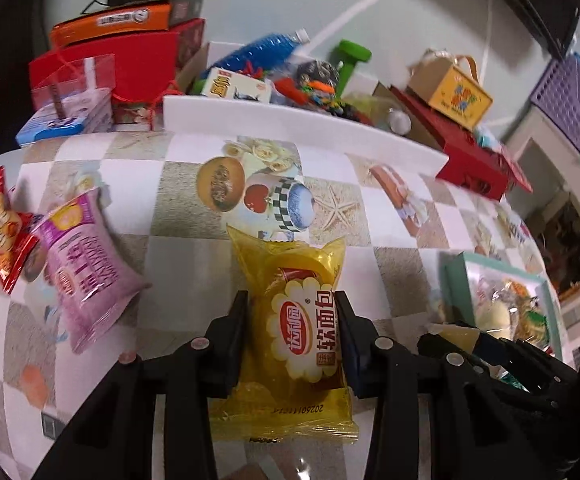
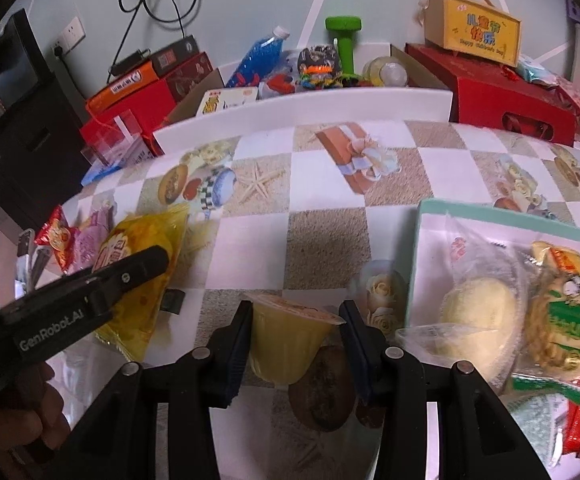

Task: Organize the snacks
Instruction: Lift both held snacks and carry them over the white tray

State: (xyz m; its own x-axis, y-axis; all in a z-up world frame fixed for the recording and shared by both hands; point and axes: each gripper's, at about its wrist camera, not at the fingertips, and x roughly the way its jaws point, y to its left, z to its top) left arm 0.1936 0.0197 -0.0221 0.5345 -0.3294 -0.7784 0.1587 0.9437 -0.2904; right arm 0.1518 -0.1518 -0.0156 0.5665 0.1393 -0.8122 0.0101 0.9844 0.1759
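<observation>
My left gripper [image 1: 291, 304] is shut on a yellow soft-bread packet [image 1: 293, 320], held above the patterned tablecloth; the packet also shows in the right wrist view [image 2: 138, 280] under the left gripper's finger. My right gripper [image 2: 294, 312] is shut on a yellow jelly cup [image 2: 286, 340] just left of the mint-rimmed tray [image 2: 429, 216]. The tray holds several wrapped snacks, among them a pale bun [image 2: 477, 312] and a green-labelled packet [image 2: 565, 320]. A pink packet [image 1: 82, 268] and a red packet [image 1: 0, 232] lie at the table's left.
A white open box [image 2: 301, 108] of toys, a blue bottle [image 2: 256, 58] and a green dumbbell [image 2: 343, 40] stands at the back. Red and orange boxes [image 2: 130, 96] are stacked back left; a red box [image 2: 509, 92] with a yellow gift box [image 2: 477, 32] back right.
</observation>
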